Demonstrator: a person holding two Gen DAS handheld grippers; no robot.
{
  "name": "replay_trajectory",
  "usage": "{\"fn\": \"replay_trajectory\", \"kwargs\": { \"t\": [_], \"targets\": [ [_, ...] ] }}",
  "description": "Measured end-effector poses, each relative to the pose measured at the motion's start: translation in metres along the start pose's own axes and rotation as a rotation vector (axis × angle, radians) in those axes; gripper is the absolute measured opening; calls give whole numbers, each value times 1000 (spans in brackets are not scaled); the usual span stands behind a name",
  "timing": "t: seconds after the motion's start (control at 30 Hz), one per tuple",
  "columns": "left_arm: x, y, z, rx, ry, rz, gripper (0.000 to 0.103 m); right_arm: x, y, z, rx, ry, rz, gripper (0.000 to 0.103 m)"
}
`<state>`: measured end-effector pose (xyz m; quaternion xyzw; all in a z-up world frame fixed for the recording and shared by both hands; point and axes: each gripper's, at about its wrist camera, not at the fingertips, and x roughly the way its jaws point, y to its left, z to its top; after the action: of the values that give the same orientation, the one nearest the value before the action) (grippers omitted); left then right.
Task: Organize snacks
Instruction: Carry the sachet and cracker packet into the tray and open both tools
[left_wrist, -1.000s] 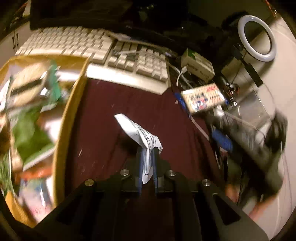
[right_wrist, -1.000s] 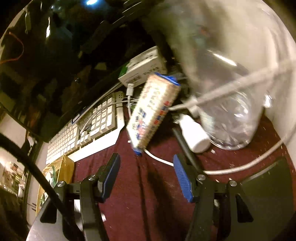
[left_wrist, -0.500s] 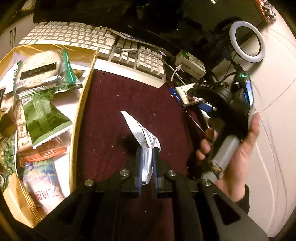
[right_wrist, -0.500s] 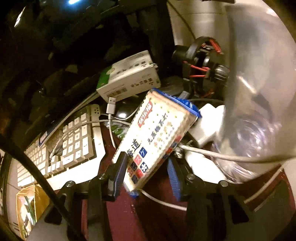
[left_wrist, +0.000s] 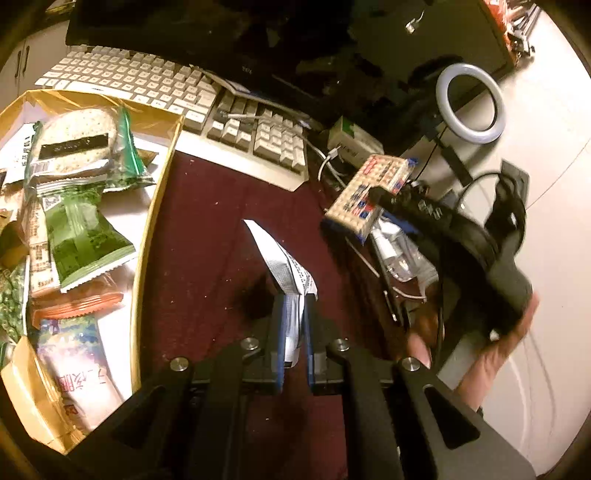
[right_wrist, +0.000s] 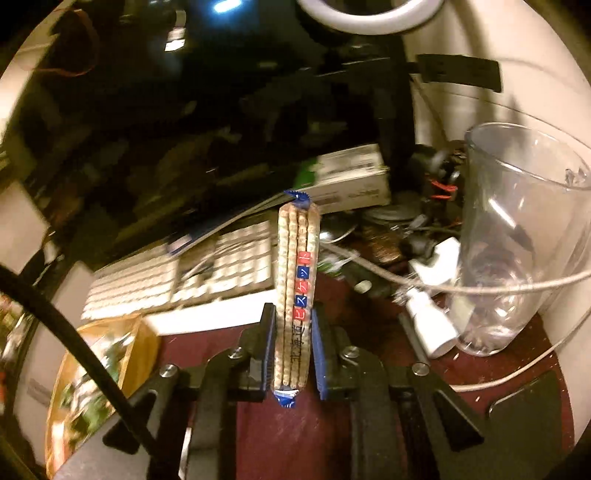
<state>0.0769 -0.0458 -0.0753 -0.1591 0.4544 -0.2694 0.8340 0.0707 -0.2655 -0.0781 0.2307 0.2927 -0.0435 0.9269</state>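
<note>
My left gripper (left_wrist: 293, 308) is shut on a white printed snack packet (left_wrist: 284, 266) and holds it above the maroon mat (left_wrist: 207, 236). My right gripper (right_wrist: 293, 332) is shut on a long biscuit pack (right_wrist: 295, 273) with blue ends, held edge-up above the mat; it also shows in the left wrist view (left_wrist: 369, 192), lifted at the right. A yellow-rimmed snack box (left_wrist: 155, 206) at the left holds several packets, among them a green one (left_wrist: 81, 236) and a cracker pack (left_wrist: 74, 144). The box also shows in the right wrist view (right_wrist: 144, 343).
A white keyboard (left_wrist: 177, 85) lies behind the mat, with a monitor beyond it. A ring light (left_wrist: 469, 103), a small white-green carton (left_wrist: 351, 144), cables and a white plug (right_wrist: 428, 317) crowd the right side. A clear plastic cup (right_wrist: 517, 236) stands at the right.
My right gripper closed on the biscuit pack and lifted it off the clutter, turning it edge-up. My left gripper stayed shut on the white packet, nearly still.
</note>
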Motion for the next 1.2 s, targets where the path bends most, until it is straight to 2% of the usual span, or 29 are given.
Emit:
{"fn": "replay_trajectory", "kwargs": {
  "t": [0.13, 0.27, 0.47, 0.6, 0.7, 0.8, 0.97, 1.2],
  "targets": [
    [-11, -1, -1, -8, -26, -8, 9, -3, 16, 1, -11, 24, 66, 17],
    [-24, -2, 2, -19, -61, -20, 9, -12, 28, -2, -50, 44, 180, 17],
    [-69, 6, 12, -59, -151, -20, 9, -17, 60, -8, -110, 72, 345, 17],
    [-105, 38, 20, -99, -242, 20, 9, -19, 92, -14, -191, 98, 461, 17],
    [-124, 69, 30, -175, -279, 36, 9, -11, 117, -17, -217, 159, 555, 17],
    [-137, 96, 38, -225, -315, 56, 9, 3, 145, -20, -263, 217, 603, 17],
    [-139, 135, 50, -275, -294, 40, 9, 37, 193, -21, -318, 309, 657, 17],
    [-123, 167, 53, -304, -209, 63, 9, 69, 242, -24, -362, 399, 656, 17]
  ]
}}
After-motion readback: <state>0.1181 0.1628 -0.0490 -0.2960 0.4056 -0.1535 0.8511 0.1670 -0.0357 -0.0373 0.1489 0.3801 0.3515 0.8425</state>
